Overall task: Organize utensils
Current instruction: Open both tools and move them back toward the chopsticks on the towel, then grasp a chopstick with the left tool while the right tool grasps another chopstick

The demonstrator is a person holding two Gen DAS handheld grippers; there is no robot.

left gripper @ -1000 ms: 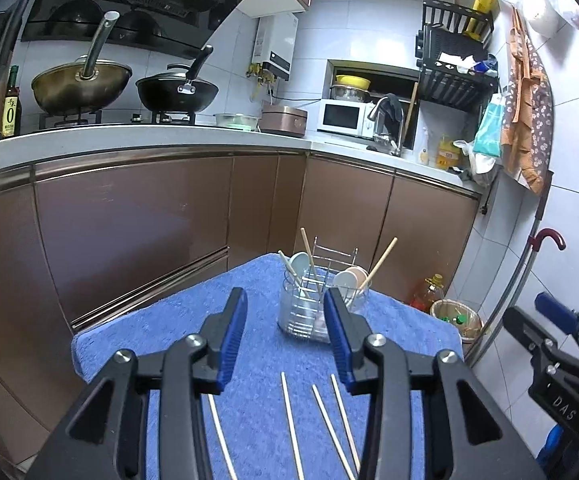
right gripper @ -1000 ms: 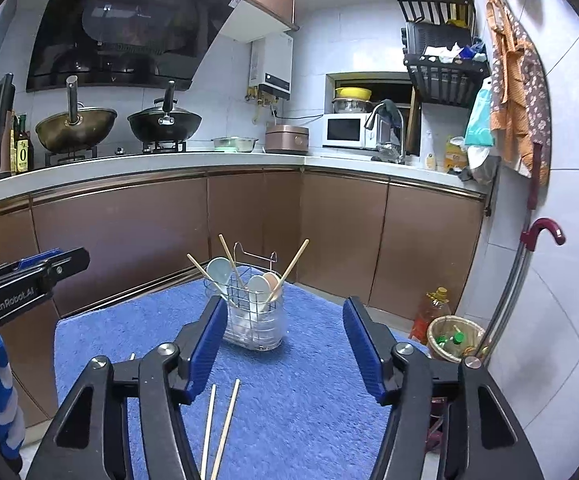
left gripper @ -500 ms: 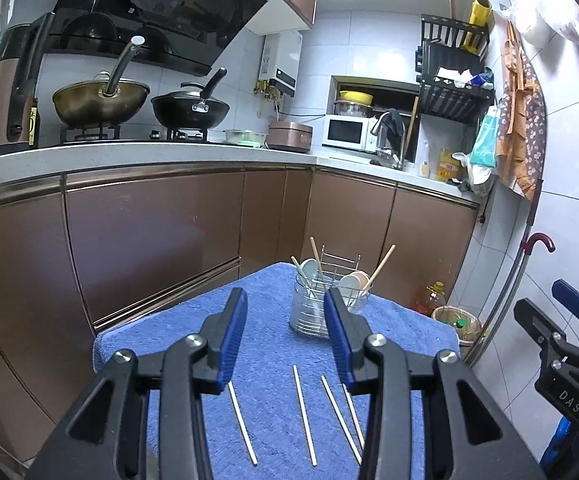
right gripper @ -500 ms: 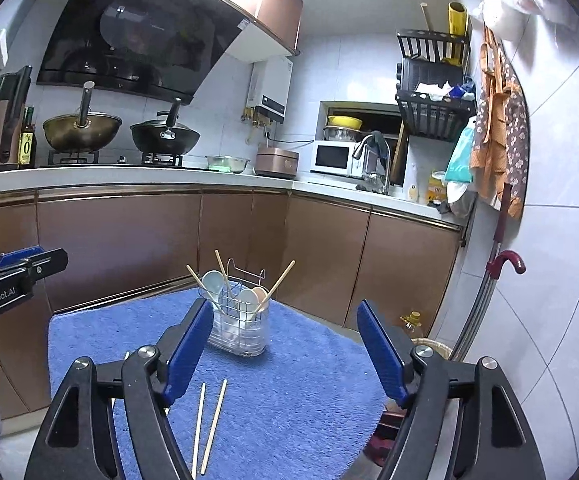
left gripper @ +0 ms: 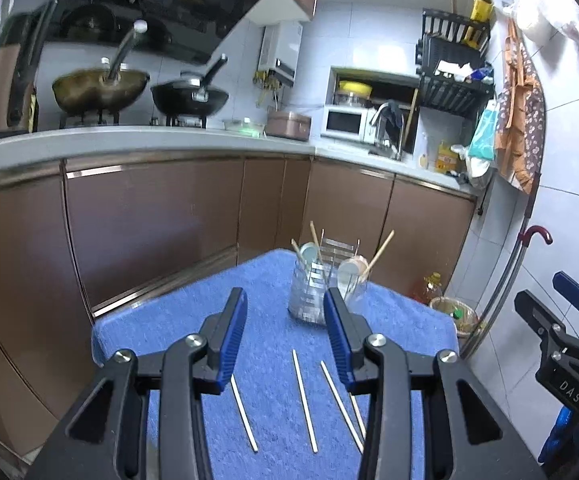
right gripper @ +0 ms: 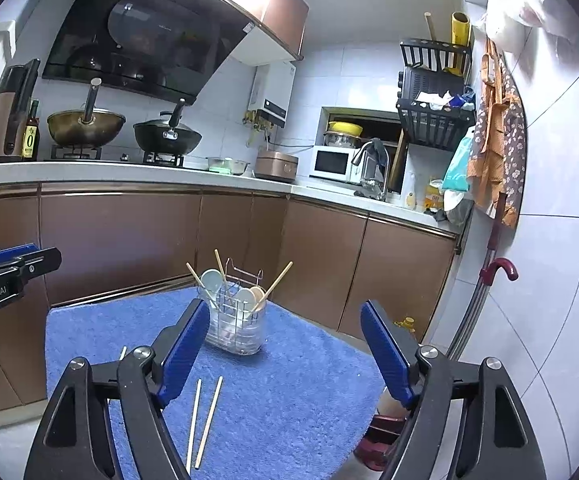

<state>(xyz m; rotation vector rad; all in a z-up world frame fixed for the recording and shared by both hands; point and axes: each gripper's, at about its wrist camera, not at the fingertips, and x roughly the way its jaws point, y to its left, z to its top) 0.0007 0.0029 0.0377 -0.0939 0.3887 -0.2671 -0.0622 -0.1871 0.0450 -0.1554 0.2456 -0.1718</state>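
While both claws hover above the blue towel, neither pinches anything. At the lower middle of the left wrist view, the left gripper has its blue-padded fingers spread, empty. Four loose chopsticks lie on the towel below it, near the bottom of the frame. Just above the gripper, at frame centre, stands the wire utensil holder, holding spoons and upright chopsticks. In the right wrist view, the right gripper sits wide apart, empty, at the lower middle; two chopsticks lie side by side between its fingers, holder above them at centre
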